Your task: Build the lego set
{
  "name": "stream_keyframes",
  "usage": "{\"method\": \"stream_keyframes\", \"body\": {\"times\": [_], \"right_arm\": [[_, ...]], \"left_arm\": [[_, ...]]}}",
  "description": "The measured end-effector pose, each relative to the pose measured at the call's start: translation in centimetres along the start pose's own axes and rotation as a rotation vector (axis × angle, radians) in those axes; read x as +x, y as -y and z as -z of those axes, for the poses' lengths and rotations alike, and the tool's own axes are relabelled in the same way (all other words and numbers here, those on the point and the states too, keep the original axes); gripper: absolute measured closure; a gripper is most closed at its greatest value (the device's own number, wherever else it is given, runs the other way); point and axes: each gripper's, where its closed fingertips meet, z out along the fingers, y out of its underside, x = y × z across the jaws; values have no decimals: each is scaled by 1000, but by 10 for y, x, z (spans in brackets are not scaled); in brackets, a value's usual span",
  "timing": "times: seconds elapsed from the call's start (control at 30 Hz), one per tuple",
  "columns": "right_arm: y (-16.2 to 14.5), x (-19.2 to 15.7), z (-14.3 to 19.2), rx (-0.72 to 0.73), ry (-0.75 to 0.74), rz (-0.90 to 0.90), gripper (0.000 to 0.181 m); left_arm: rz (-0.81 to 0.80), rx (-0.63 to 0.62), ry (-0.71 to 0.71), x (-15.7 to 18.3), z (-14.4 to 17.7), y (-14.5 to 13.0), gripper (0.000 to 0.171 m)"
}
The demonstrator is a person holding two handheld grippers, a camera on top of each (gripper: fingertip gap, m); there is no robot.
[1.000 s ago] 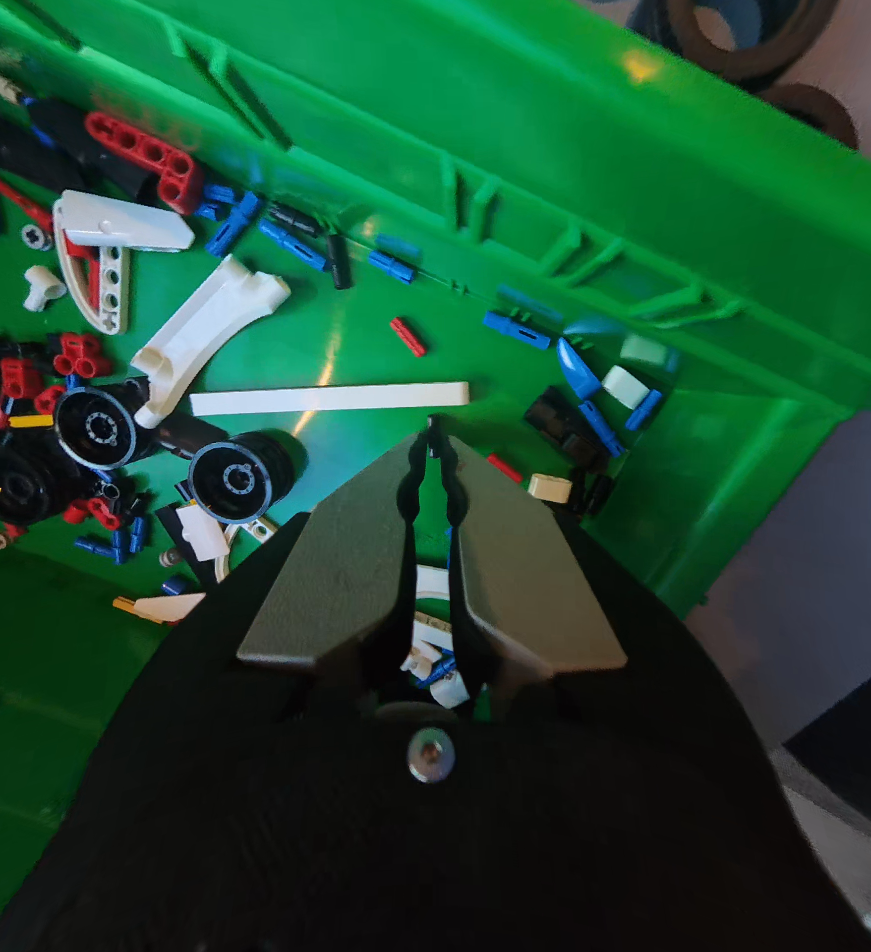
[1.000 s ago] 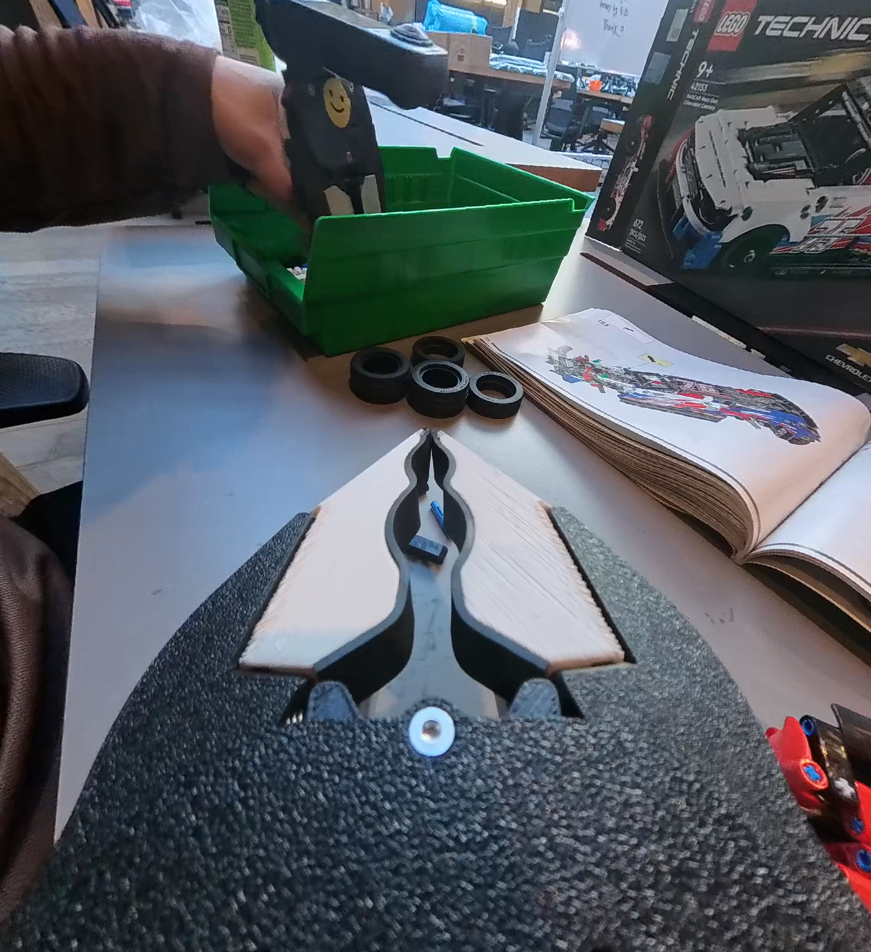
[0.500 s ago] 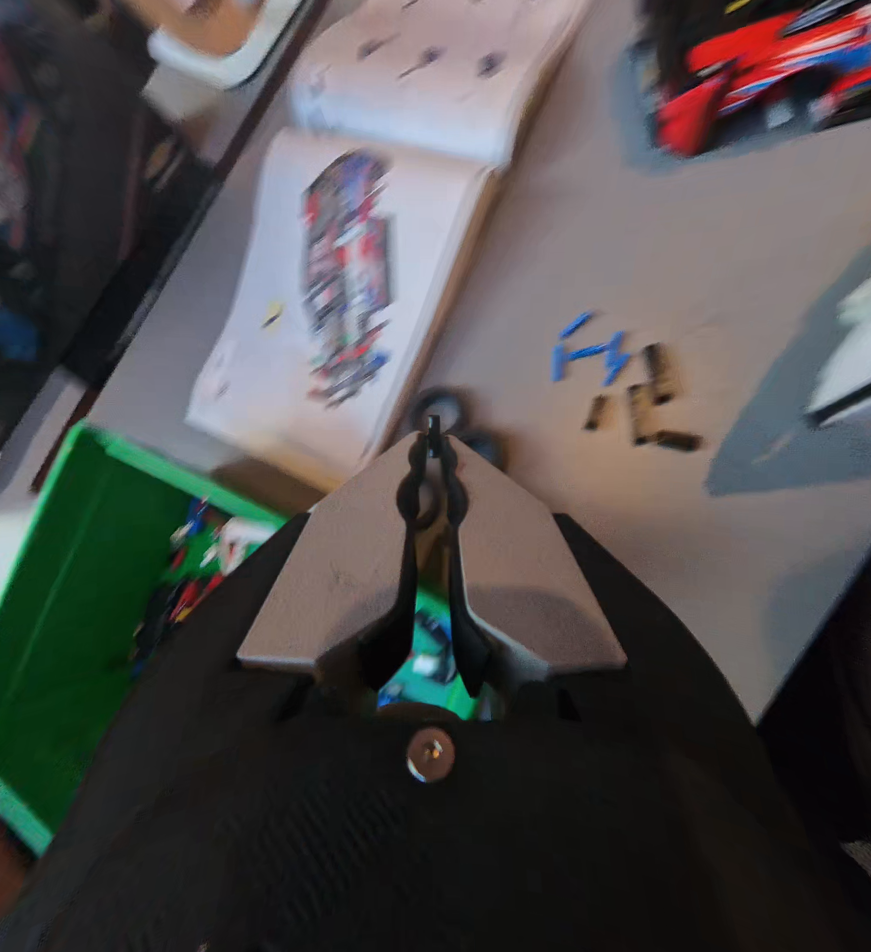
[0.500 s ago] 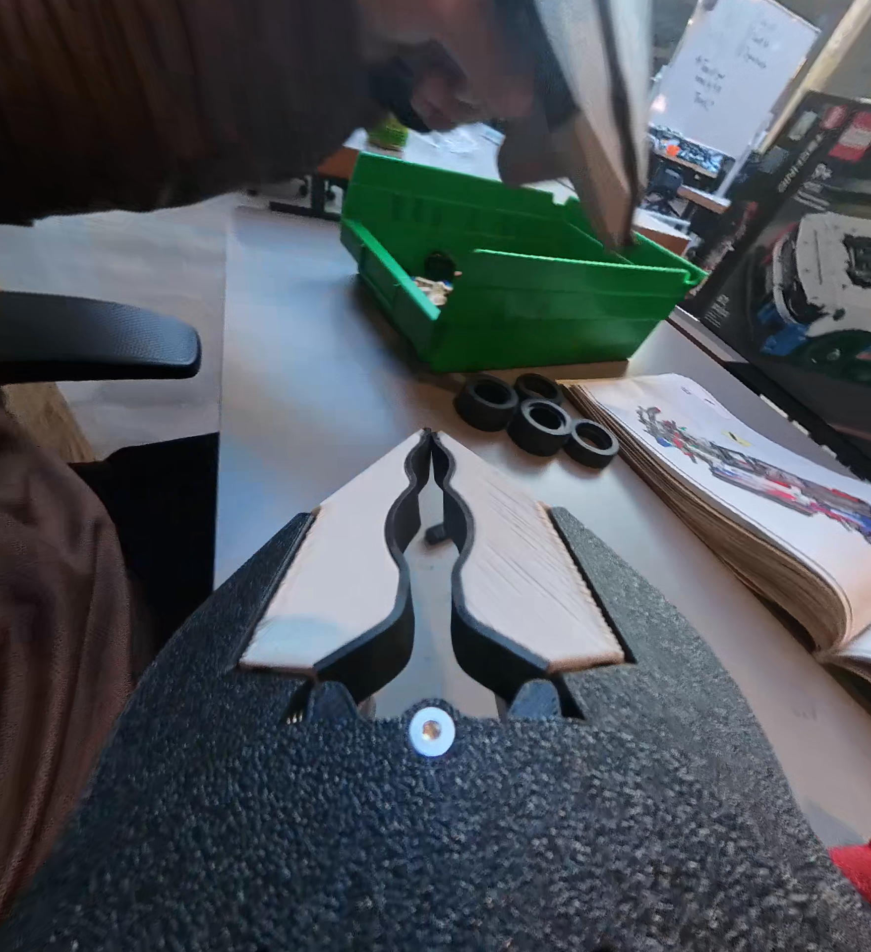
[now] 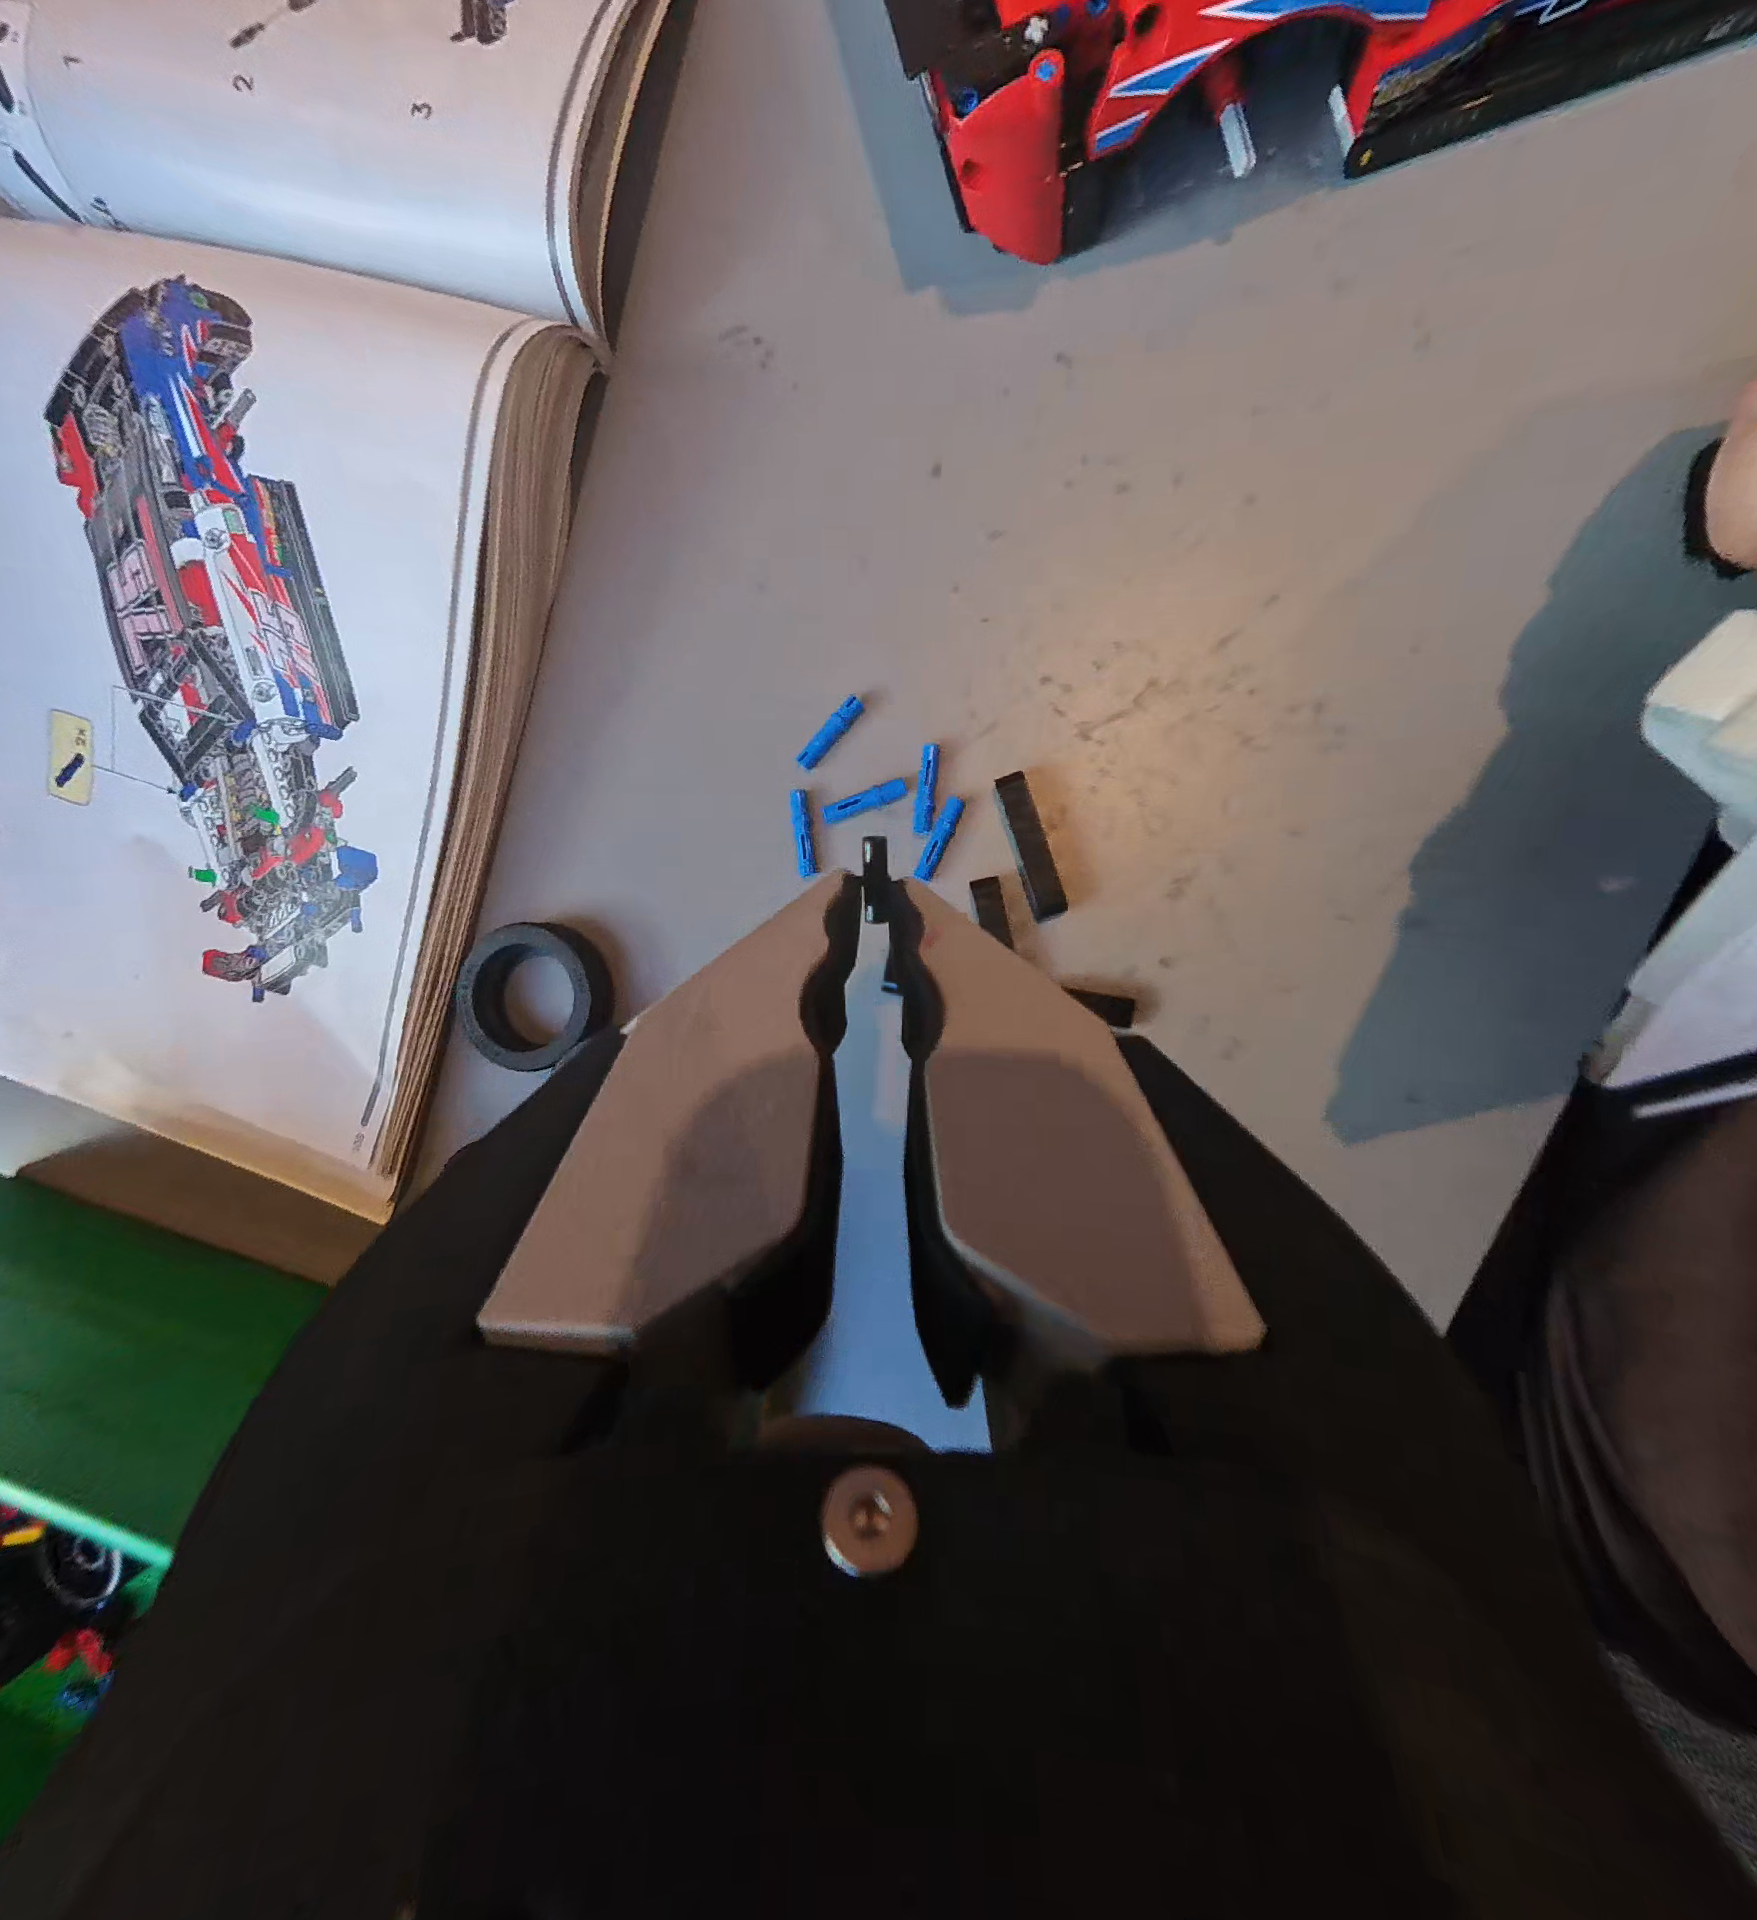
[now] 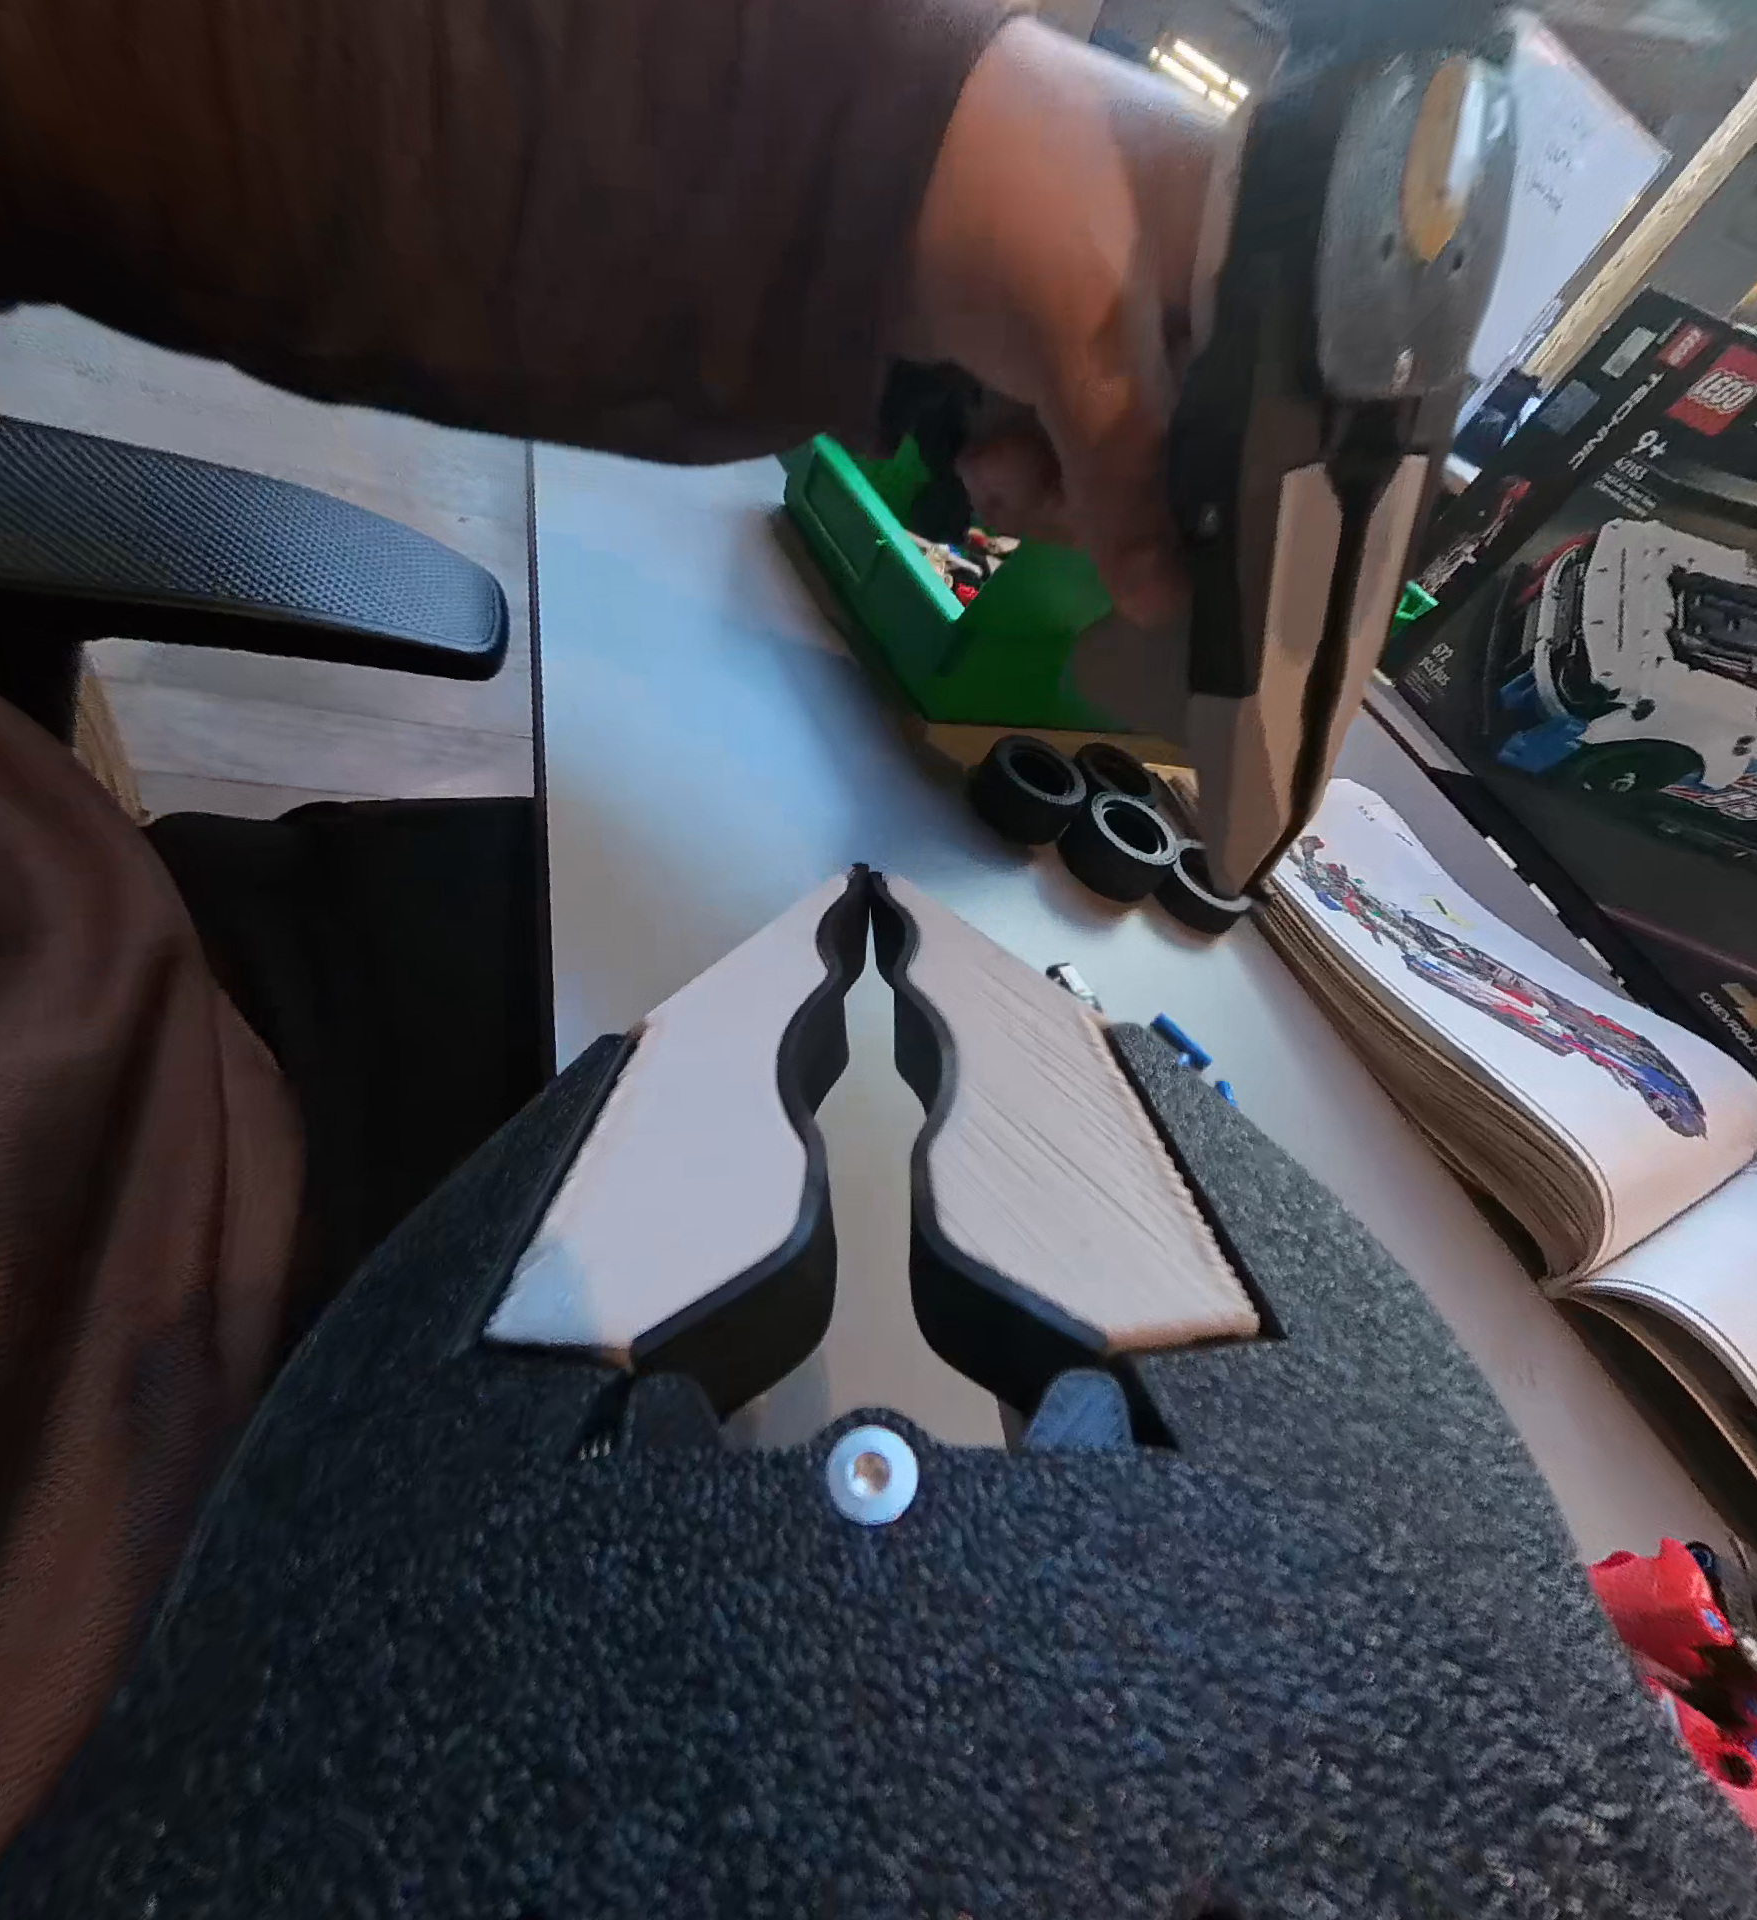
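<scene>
Left wrist view looks down on the grey table (image 5: 1217, 540), where the left gripper (image 5: 874, 883) pinches a small black pin (image 5: 873, 871) between its fingertips, upright and poking out past the tips. Just beyond the tips lie five blue pins (image 5: 863, 802) in a loose cluster, and beside them to the right a few black beams (image 5: 1028, 844). One black tyre (image 5: 531, 995) sits against the edge of the open instruction booklet (image 5: 209, 582). A part-built red car model (image 5: 1113, 114) stands at the far edge, and the green parts bin (image 5: 74, 1382) shows at lower left.

Right wrist view shows the right gripper (image 6: 869, 883) with its tips pressed together and nothing between them, above the table. Farther off, the left gripper points straight down near the three tyres (image 6: 1092, 821) visible there and the booklet.
</scene>
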Motion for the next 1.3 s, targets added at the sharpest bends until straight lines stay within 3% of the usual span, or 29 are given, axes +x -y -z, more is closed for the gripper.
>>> {"method": "stream_keyframes", "body": {"times": [0.17,0.4,0.63,0.73,0.83,1.03,1.13,1.3], "right_arm": [[-11,-7,-7,-38,46,-11,181],[-14,-7,-13,-51,64,-22,181],[-15,-1,-13,-40,69,-65,181],[-15,3,-12,-36,56,-67,181],[-14,7,-10,-26,48,-86,181],[-17,25,-6,-10,7,-134,181],[-19,36,-5,1,-10,-171,181],[-26,56,-7,-4,-52,-219,181]], "left_arm": [[30,-74,-39,-17,-16,-9,169],[55,-228,-191,2,-52,-37,168],[81,-151,-256,3,-46,-22,156],[77,-129,-197,-5,-34,-19,154],[95,24,-154,-3,-7,-2,154],[224,543,-41,1,36,34,145],[206,600,8,8,24,20,140],[239,673,-48,27,17,5,132]]}}
